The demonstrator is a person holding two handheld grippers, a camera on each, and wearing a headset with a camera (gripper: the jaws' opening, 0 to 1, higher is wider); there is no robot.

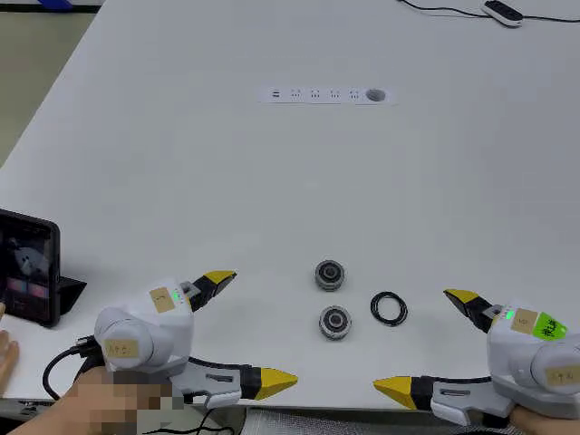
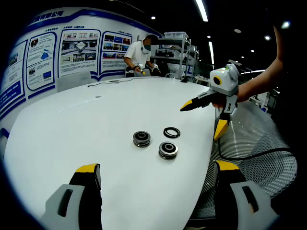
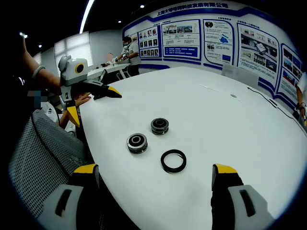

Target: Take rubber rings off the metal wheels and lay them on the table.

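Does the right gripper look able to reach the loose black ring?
Likely yes: the right gripper is open, the black ring lies just ahead on bare table, and both metal wheels sit beyond it, not between.

No text can be read for certain: the tan stickers on the left gripper and the green sticker on the right gripper bear handwritten marks too small to make out. The wall posters beyond the far edge of the table carry printed headings and columns, and a line of characters runs above them, all too blurred to read
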